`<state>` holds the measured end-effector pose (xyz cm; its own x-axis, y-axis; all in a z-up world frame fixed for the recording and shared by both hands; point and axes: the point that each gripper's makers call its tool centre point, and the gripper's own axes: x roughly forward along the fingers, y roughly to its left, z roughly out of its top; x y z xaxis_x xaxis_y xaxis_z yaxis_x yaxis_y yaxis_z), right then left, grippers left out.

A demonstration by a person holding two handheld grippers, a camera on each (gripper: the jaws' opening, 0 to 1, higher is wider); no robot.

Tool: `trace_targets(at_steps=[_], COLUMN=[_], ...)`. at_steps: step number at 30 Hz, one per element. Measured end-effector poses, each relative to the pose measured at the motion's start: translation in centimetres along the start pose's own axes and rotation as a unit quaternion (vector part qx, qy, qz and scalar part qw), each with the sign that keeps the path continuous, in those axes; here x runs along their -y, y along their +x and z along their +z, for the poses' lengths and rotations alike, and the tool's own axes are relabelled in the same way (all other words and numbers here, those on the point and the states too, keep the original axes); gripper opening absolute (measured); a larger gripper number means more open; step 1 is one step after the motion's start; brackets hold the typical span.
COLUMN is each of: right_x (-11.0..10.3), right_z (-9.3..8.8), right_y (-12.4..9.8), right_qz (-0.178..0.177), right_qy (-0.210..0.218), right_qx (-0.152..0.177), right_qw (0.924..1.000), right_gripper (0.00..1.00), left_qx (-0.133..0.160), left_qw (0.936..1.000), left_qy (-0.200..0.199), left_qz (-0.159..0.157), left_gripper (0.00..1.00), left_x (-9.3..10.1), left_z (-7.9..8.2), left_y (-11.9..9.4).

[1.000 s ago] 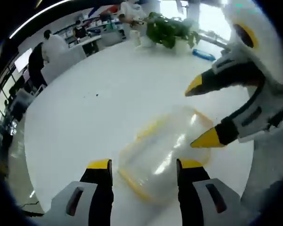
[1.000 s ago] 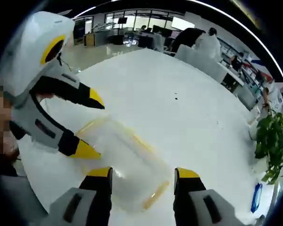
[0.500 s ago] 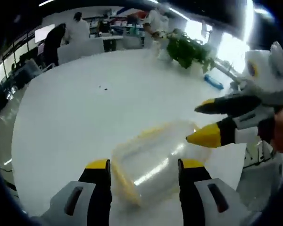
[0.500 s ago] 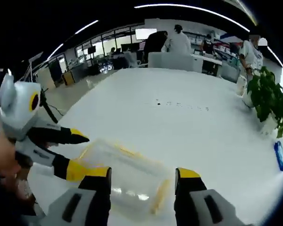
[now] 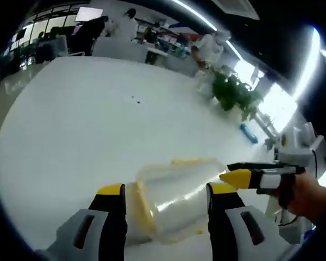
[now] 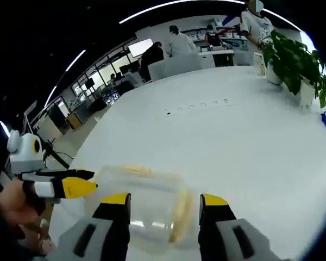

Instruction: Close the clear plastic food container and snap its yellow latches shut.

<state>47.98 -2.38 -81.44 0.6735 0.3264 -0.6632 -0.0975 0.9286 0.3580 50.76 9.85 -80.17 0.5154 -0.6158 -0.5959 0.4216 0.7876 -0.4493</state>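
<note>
A clear plastic food container [image 5: 176, 196] lies on the white table [image 5: 81, 119], with a yellow latch [image 5: 139, 205] at its left end. My left gripper [image 5: 167, 189] is open, its yellow-tipped jaws standing either side of the container's near part. The right gripper [image 5: 226, 171] comes in from the right, held by a hand [image 5: 309, 197], its tips at the container's right end. In the right gripper view the container [image 6: 146, 198] lies just beyond my open right gripper [image 6: 164, 199], one yellow latch [image 6: 179, 211] near the right jaw. The left gripper [image 6: 93, 180] reaches the container's left end.
A potted plant [image 5: 233, 93] and a small blue object [image 5: 249, 133] sit at the table's far side; the plant [image 6: 296, 60] is at the upper right in the right gripper view. People and desks [image 6: 179, 46] stand beyond the table's far edge.
Both cameras have swung and dropped lower. Each gripper, earlier seen spread wide over the container, now shows edge-on at the container's end. The container still lies on the table.
</note>
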Motion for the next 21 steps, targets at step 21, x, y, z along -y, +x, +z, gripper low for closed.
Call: trace_targets(at_steps=[21], right_x=[0.0], right_z=[-0.7], right_y=[0.3], right_qz=[-0.056], right_qy=[0.005], right_qx=[-0.05], right_qw=[0.9972], right_gripper=[0.43], left_qx=[-0.042], left_qw=[0.9991], left_qy=[0.005], left_qz=[0.01], left_gripper=[0.48], left_x=[0.0], left_z=[-2.8], left_y=[0.7])
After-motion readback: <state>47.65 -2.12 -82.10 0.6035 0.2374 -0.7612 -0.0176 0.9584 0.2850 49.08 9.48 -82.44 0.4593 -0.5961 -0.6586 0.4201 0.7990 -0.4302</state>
